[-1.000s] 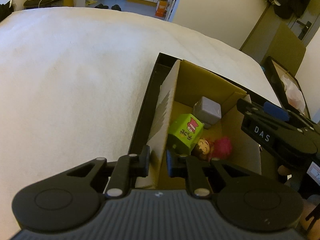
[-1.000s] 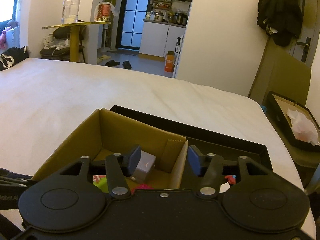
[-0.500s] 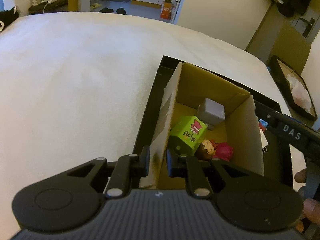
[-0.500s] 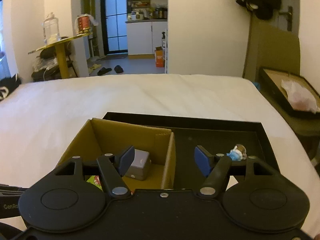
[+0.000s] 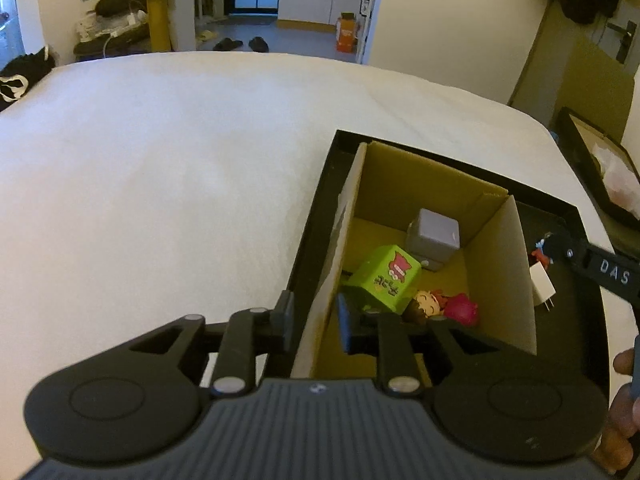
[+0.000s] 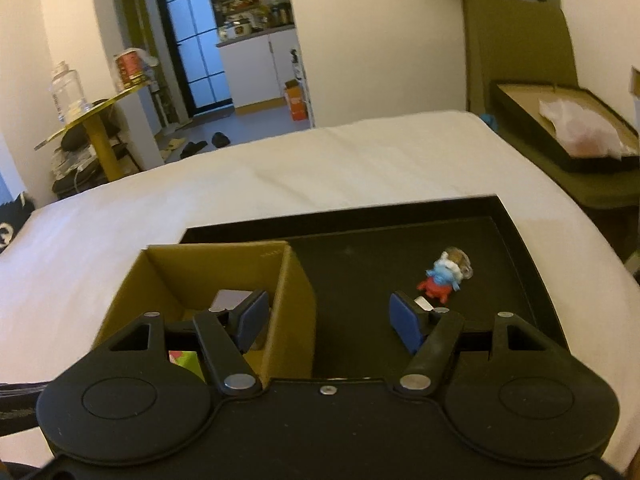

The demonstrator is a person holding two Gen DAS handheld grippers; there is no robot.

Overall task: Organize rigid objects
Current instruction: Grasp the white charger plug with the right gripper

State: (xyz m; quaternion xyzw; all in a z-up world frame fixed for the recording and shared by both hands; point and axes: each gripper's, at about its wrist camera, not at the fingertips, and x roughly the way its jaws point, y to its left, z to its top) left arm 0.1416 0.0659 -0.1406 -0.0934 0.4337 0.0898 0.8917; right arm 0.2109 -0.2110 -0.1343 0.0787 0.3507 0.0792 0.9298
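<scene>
A cardboard box (image 5: 516,264) stands in the left part of a black tray (image 5: 584,320) on a white bed. In it lie a grey cube (image 5: 434,236), a green carton (image 5: 384,276) and a small doll with a pink skirt (image 5: 440,306). My left gripper (image 5: 314,324) is shut on the box's left wall (image 5: 332,264). My right gripper (image 6: 326,320) is open and empty, its jaws astride the box's right wall (image 6: 298,308). A blue and red figurine (image 6: 442,276) and a white plug (image 5: 542,290) lie on the tray floor to the right.
The white bed (image 5: 180,184) spreads to the left and behind the tray. A second black tray with a plastic bag (image 6: 576,132) sits on a green stand at the right. A yellow side table (image 6: 96,120) stands beyond the bed.
My right gripper has opened wider and swung right, from over the box toward the tray's open floor. My left gripper has kept its hold on the box wall.
</scene>
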